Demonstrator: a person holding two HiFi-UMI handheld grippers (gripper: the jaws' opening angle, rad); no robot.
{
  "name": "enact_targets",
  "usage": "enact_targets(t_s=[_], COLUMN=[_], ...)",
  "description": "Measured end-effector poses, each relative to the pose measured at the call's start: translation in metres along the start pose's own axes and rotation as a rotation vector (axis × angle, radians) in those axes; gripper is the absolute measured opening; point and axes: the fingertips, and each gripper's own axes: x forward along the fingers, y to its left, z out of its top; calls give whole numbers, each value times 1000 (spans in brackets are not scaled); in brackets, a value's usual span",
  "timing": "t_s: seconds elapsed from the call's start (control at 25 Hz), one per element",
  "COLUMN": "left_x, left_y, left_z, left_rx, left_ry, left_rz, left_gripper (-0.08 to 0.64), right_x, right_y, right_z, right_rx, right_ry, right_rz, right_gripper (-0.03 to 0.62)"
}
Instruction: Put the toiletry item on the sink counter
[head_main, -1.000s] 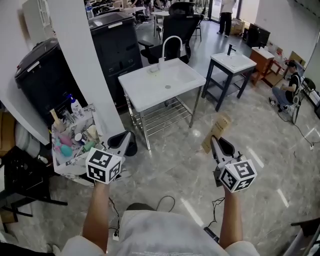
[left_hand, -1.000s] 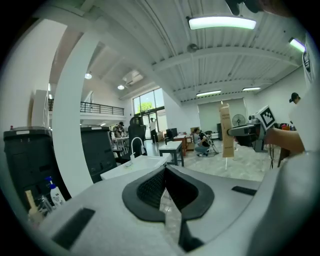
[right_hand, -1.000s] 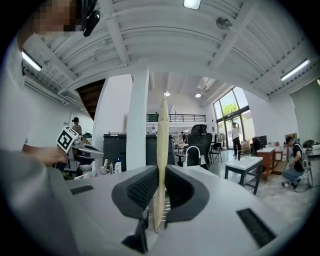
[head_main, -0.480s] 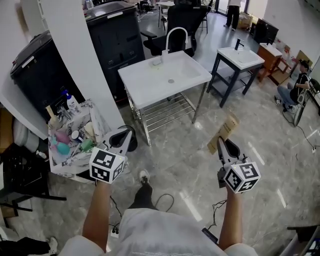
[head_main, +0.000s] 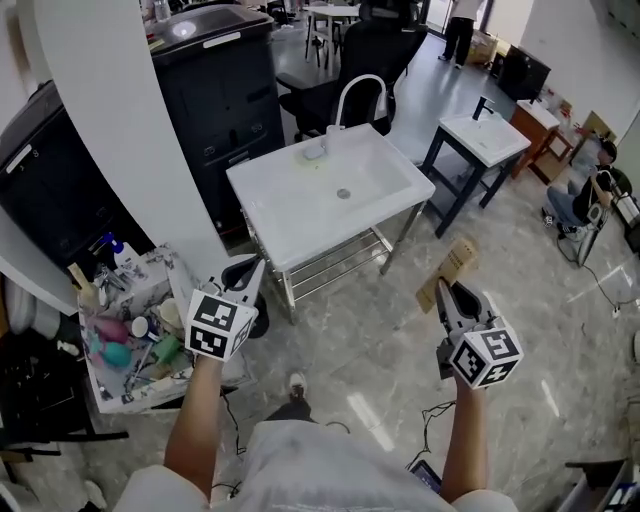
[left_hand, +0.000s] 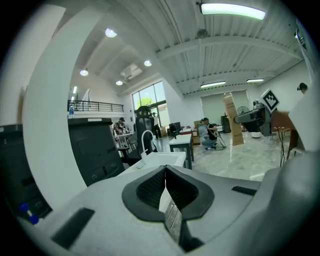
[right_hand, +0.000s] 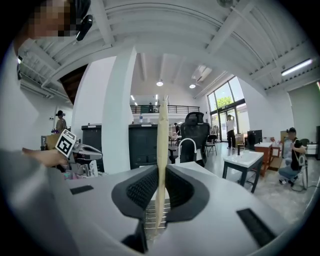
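My right gripper (head_main: 447, 292) is shut on a flat tan packet, the toiletry item (head_main: 449, 268), which sticks out forward beyond the jaws. In the right gripper view the packet (right_hand: 161, 145) stands edge-on between the pads. The white sink counter (head_main: 290, 205) with its curved faucet (head_main: 352, 92) stands ahead, between and beyond both grippers. My left gripper (head_main: 254, 270) is shut with nothing in it, below the counter's near left corner. In the left gripper view its pads (left_hand: 150, 185) meet, and the sink (left_hand: 159, 159) lies straight ahead.
A basket of bottles and brushes (head_main: 128, 335) sits on the floor at the left. Behind it are a white pillar (head_main: 110, 130) and black cabinets (head_main: 225, 90). A small second sink on a dark stand (head_main: 480, 135) is at the right, where a person (head_main: 585, 185) sits.
The sink counter has come nearer and lower in the head view as the person steps forward. Both grippers keep their places and the packet stays held.
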Motion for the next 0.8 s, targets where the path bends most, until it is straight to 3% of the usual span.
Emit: enact_targets(t_s=[0.32, 0.56, 0.8], left_x=[65, 102, 125], left_y=[96, 133, 158], left_z=[-16, -32, -53], left_rx=[-67, -102, -160], left_ry=[12, 28, 55], left_rz=[6, -11, 15], left_gripper=[11, 11, 11], right_x=[114, 181, 233], right_y=[9, 9, 18], right_z=[10, 11, -1], right_rx=[-2, 5, 12], right_ry=[46, 75, 136], right_rz=[13, 18, 91], right_gripper=[40, 40, 41])
